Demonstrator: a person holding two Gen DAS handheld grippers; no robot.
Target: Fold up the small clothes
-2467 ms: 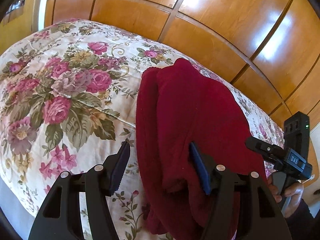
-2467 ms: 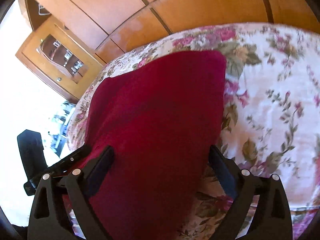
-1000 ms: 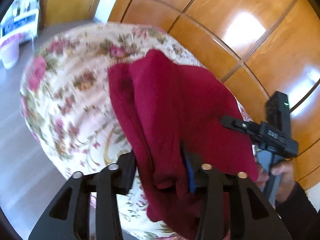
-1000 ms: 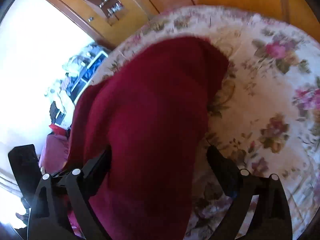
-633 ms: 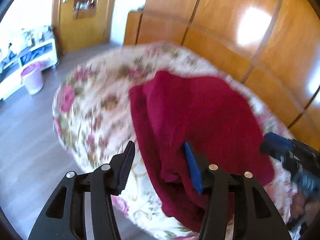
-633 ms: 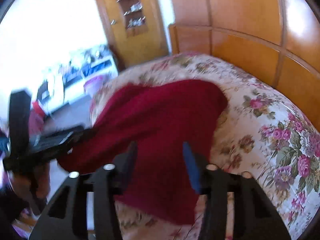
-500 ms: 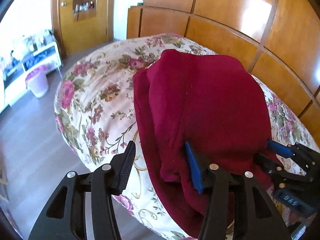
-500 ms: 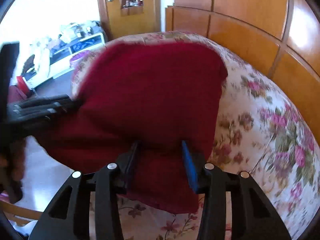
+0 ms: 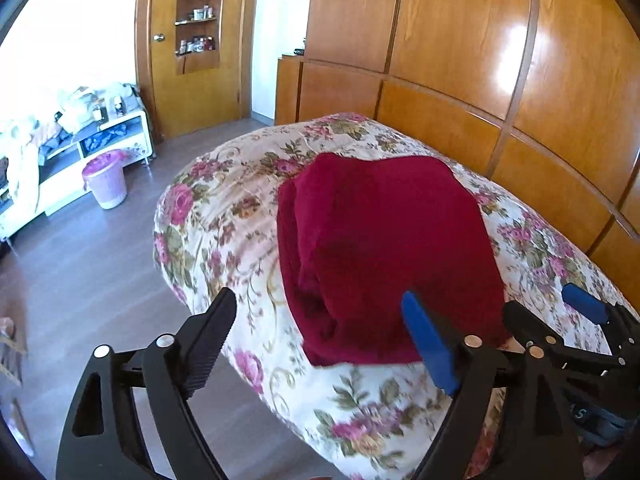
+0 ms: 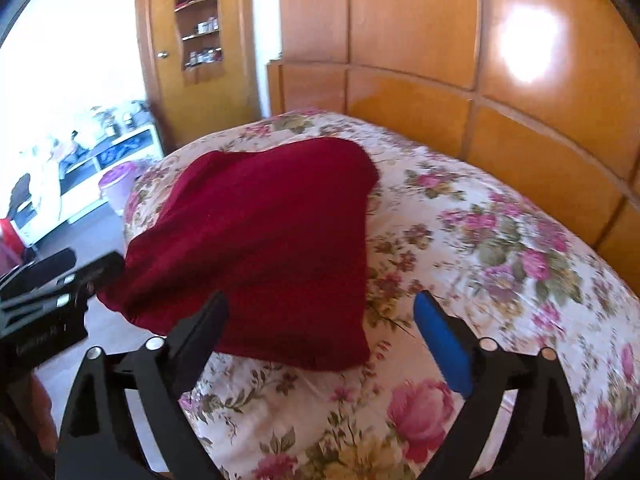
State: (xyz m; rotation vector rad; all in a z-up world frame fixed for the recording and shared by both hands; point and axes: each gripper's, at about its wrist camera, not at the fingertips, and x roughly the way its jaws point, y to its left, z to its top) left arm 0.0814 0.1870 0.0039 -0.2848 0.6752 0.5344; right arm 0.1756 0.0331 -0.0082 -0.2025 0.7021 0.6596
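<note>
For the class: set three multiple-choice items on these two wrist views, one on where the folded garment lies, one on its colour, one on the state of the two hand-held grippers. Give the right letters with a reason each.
1. Where does the folded garment lie?
A. On the flowered bedspread
B. On the wooden floor
C. In the pink bin

2. What colour is the garment?
A. Navy blue
B. Dark red
C. White

3. What is the state of the left hand-held gripper and the right hand-held gripper?
A. Both clamped on the garment
B. One clamped, one open
C. Both open, holding nothing

Answers:
1 A, the garment rests flat on the bedspread near its edge in both views.
2 B, its cloth is deep red all over.
3 C, both pairs of jaws have just opened and stand wide, with the pads clear of the cloth.
</note>
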